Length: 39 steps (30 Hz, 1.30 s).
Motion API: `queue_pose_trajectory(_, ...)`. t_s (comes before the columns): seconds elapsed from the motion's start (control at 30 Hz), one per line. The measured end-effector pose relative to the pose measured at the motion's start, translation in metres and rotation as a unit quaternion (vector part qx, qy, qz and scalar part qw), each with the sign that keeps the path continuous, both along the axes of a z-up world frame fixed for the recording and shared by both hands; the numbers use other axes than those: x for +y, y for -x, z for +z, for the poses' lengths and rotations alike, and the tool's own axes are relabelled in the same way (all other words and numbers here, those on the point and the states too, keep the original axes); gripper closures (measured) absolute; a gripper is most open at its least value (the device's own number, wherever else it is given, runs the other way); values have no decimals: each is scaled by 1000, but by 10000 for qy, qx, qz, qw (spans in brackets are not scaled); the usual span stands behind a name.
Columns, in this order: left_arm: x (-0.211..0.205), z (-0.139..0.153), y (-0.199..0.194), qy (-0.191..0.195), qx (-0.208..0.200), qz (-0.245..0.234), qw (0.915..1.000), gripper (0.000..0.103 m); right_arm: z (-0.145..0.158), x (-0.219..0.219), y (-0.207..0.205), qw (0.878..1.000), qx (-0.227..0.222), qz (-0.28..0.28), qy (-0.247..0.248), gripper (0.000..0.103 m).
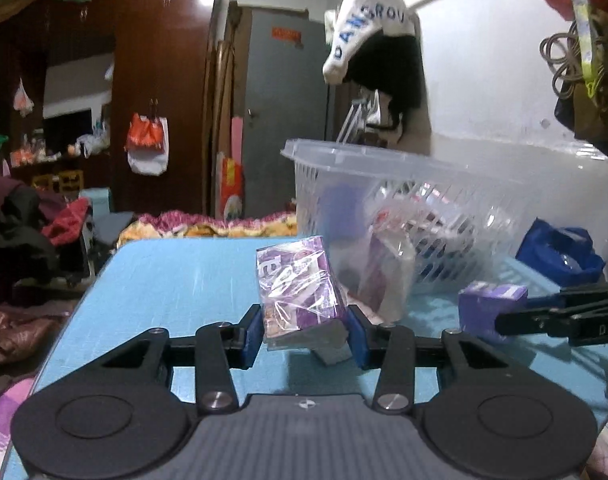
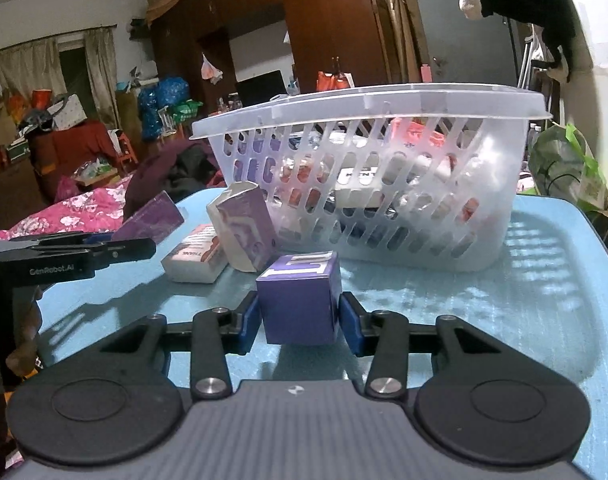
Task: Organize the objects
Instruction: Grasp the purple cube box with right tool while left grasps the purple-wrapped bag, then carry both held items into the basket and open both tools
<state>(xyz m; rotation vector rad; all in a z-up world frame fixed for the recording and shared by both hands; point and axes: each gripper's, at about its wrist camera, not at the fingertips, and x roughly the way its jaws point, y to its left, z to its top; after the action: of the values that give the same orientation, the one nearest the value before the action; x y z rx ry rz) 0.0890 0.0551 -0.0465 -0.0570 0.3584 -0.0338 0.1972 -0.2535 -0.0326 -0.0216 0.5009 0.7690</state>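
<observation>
**Two items gripped, two left on the tabletop, basket part filled**

A plastic-wrapped purple packet [image 1: 298,286] is clenched between the pads of the left claw [image 1: 304,330] and appears raised off the blue tabletop [image 1: 176,280], tilted slightly. A purple box [image 2: 300,300] is grasped by the right claw [image 2: 300,322], just above the tabletop and a short way in front of the basket [image 2: 368,100].

Several packets and boxes can already be seen through the slotted wall of the basket, so part of the sorting is judged to be done; exactly what they are cannot be made out.

Outside the basket, a tall purple carton [image 2: 246,232] is propped beside its near corner, and a flat white pack [image 2: 196,256] lies next to the carton. These two, together with the two gripped items, are judged to be what remains. Neither held item is yet over the rim.
</observation>
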Motion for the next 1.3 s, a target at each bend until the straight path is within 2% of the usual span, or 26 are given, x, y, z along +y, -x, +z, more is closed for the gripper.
queue_pose_trajectory(0.1,-2,3,5,82,-178,-54,9998,56,0,-3,2,10000,-27,-33,-4,57)
queue_pose_trajectory(0.23,-9,16,13,119,-431,-104,9989,56,11,-7,15,9994,-300,-73,-127,58)
queue_pose_trajectory(0.3,-12,29,14,137,-614,-167,9979,56,25,-11,23,9983,-501,-58,-281,58)
queue_pose_trajectory(0.4,-23,60,8,57,-1077,-263,9938,55,62,-17,34,9925,-1054,-251,-568,58)
queue_pose_trajectory(0.5,-37,96,-20,-2,-1333,-425,9902,55,105,-12,24,9854,-1547,-385,-590,58)
queue_pose_trajectory(0.6,-50,120,-62,-50,-1176,-461,9920,55,134,3,-3,9828,-1720,-523,-416,58)
queue_pose_trajectory(0.67,-61,125,-91,-273,-962,-552,9935,53,141,14,-21,9824,-1756,-576,-264,57)
queue_pose_trajectory(0.7,-66,123,-103,-426,-887,-554,9936,42,141,18,-28,9812,-1811,-609,-275,55)
queue_pose_trajectory(0.73,-70,116,-116,-555,-784,-480,9942,32,138,23,-36,9807,-1824,-668,-237,36)
queue_pose_trajectory(0.77,-71,108,-126,-616,-628,-381,9954,20,134,31,-46,9825,-1733,-677,-35,23)
queue_pose_trajectory(0.8,-69,101,-129,-640,-489,-354,9961,21,127,36,-52,9839,-1655,-668,123,14)
queue_pose_trajectory(0.83,-67,95,-128,-621,-400,-372,9966,22,120,36,-53,9843,-1608,-700,170,14)
queue_pose_trajectory(0.9,-57,90,-108,-408,-575,-391,9967,21,113,30,-48,9862,-1514,-665,55,14)
queue_pose_trajectory(0.97,-45,87,-81,-166,-721,-390,9965,20,109,17,-29,9858,-1519,-622,-356,8)
queue_pose_trajectory(1.0,-40,84,-71,-93,-710,-350,9968,17,105,12,-20,9854,-1513,-586,-512,0)
queue_pose_trajectory(1.03,-35,79,-60,-82,-670,-295,9973,14,100,9,-10,9852,-1503,-526,-629,0)
queue_pose_trajectory(1.07,-30,72,-53,-135,-588,-202,9980,10,93,10,-3,9865,-1443,-469,-613,0)
queue_pose_trajectory(1.17,-18,46,-50,-283,-12,288,9992,10,67,31,13,9909,-1296,-192,-307,0)
queue_pose_trajectory(1.23,-6,31,-49,-203,235,475,9984,11,51,50,15,9932,-1159,-109,-98,0)
queue_pose_trajectory(1.3,6,24,-43,-44,298,650,9974,11,37,70,12,9952,-982,-4,37,1)
